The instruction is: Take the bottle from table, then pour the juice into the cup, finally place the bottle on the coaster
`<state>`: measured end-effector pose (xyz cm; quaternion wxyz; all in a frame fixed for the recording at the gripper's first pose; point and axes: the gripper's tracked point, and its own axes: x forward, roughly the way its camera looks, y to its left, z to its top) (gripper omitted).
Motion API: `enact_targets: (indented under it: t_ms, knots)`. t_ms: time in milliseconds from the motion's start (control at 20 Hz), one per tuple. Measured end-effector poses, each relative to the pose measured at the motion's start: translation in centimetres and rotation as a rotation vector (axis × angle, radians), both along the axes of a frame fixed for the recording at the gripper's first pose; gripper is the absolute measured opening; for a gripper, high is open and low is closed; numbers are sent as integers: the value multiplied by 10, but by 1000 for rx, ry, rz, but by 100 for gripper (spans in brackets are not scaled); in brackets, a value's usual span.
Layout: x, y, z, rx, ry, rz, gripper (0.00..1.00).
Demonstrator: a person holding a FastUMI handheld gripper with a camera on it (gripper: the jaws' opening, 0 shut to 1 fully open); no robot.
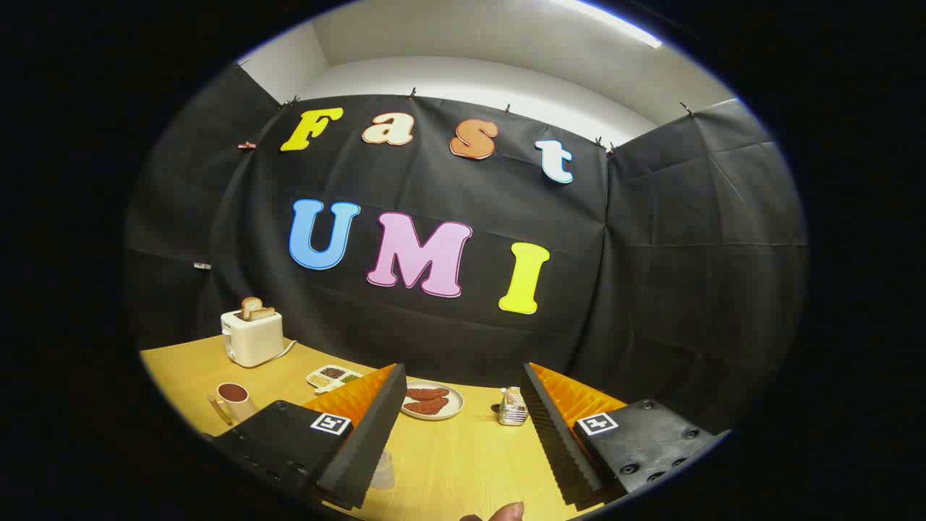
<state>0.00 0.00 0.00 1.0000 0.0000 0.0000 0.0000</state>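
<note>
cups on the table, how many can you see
2. A mug with dark liquid stands in front of the toaster. A clear cup sits low beside the left finger of the open gripper, partly hidden. More may be hidden behind the fingers.

No readable text, brand or number on the table's things; each of the two wide-apart fingers [376,427] carries a small square black-and-white marker tag [330,424], not legible writing
</note>
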Motion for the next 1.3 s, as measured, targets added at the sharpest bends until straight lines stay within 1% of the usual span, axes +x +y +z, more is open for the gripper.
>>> enact_targets:
  t_ms: [650, 1000, 1100, 1200, 1300]
  knots:
    - [-2, 1, 0, -4, 0, 12, 97]
    - [-6, 12, -5, 21, -2, 30, 97]
    - [-12, 20, -8, 33, -23, 48, 97]
    - [-17, 32, -11, 73, -56, 78, 97]
    - [-20, 41, -26, 104, -55, 97, 97]
